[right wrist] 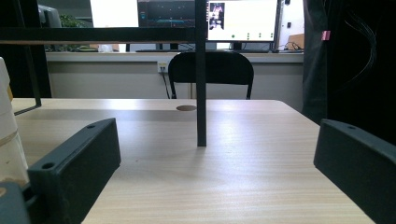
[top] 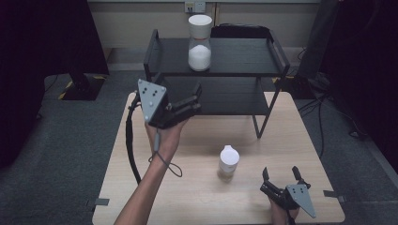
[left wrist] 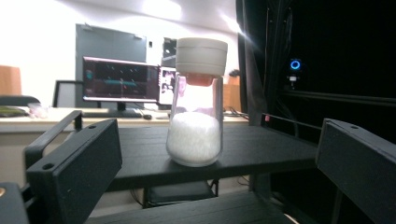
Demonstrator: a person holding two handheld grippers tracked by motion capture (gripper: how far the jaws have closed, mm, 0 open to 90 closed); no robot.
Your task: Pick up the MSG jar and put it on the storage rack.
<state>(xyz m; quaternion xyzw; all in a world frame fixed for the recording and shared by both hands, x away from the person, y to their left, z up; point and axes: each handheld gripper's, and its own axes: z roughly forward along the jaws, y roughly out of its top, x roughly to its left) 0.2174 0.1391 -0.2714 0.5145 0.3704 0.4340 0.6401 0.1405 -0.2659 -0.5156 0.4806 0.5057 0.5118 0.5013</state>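
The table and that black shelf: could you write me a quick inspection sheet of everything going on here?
Surface: light wooden table, black two-tier metal shelf at its far end.
Job's things: clear glass jar with white lid, part full of white grains, upright on top tier; small white-capped jar on table.
Clutter: nothing seen.
Grippers: left gripper open, raised near shelf, empty; right gripper open, low at near edge, empty.
Cables: black cable trails from left gripper.
Surroundings: grey floor, monitors, black chair.
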